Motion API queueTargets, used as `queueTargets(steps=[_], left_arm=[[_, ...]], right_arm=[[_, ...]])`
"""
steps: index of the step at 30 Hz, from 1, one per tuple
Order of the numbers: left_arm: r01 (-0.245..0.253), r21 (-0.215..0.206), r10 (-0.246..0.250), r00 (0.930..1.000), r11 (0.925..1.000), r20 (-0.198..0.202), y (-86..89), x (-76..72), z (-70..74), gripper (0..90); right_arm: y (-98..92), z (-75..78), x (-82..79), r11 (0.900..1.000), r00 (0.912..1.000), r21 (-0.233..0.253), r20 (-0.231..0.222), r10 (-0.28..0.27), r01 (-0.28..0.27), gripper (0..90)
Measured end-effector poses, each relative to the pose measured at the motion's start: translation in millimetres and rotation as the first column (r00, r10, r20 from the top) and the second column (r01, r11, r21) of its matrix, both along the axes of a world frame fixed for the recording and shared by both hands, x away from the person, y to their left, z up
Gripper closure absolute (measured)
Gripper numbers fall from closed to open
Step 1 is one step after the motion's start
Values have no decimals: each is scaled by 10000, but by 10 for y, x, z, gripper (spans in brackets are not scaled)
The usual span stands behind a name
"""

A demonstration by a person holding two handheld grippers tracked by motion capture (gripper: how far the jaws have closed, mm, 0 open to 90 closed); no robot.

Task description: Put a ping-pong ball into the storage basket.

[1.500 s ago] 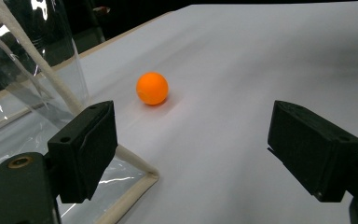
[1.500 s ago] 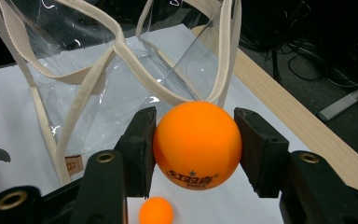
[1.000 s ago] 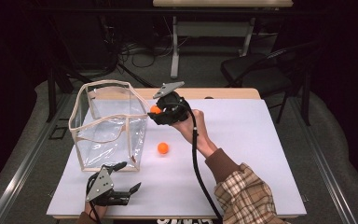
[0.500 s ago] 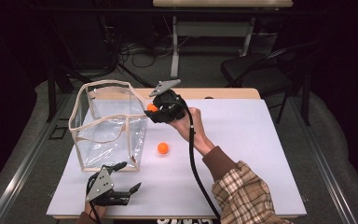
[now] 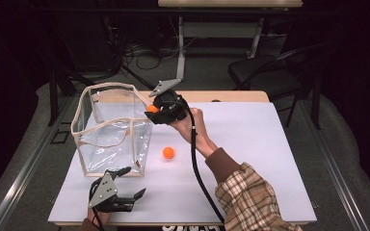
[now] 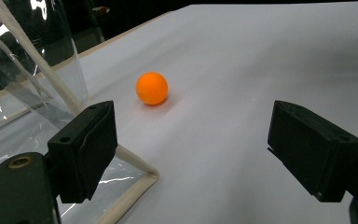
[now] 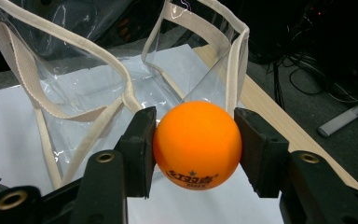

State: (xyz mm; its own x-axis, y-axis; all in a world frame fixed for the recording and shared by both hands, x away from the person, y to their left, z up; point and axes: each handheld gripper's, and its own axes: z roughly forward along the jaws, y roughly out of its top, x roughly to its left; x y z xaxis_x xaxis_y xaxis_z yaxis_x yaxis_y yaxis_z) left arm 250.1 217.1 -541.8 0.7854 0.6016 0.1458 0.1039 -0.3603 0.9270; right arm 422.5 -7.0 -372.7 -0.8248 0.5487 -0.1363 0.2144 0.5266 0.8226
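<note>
A clear plastic bag (image 5: 111, 130) with cream trim stands open on the white table (image 5: 250, 159) at the left. My right gripper (image 5: 153, 109) is shut on an orange ball (image 7: 196, 143), held in the air at the bag's right upper rim (image 7: 121, 88). A second orange ball (image 5: 168, 153) lies on the table just right of the bag; it also appears in the left gripper view (image 6: 152, 87). My left gripper (image 5: 134, 184) rests open near the table's front edge, below the bag's front corner (image 6: 135, 168), with nothing between its jaws.
A black cable (image 5: 197, 168) trails from the right gripper along the plaid sleeve (image 5: 250, 197). Behind the table stand a dark chair (image 5: 270, 72) and a desk frame with cables on the floor. White tabletop stretches to the right.
My right gripper has carried its orange ball leftward, up to the bag's right rim. The left gripper and the loose ball have stayed put.
</note>
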Motion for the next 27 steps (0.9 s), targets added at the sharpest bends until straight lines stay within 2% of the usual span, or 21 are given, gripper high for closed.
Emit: queueTargets(steps=[27], left_arm=[[40, -15, -40, 10000, 10000, -17, 3, 2, 0, 158]], right_arm=[[178, 121, 93, 10000, 10000, 21, 24, 32, -32, 508]])
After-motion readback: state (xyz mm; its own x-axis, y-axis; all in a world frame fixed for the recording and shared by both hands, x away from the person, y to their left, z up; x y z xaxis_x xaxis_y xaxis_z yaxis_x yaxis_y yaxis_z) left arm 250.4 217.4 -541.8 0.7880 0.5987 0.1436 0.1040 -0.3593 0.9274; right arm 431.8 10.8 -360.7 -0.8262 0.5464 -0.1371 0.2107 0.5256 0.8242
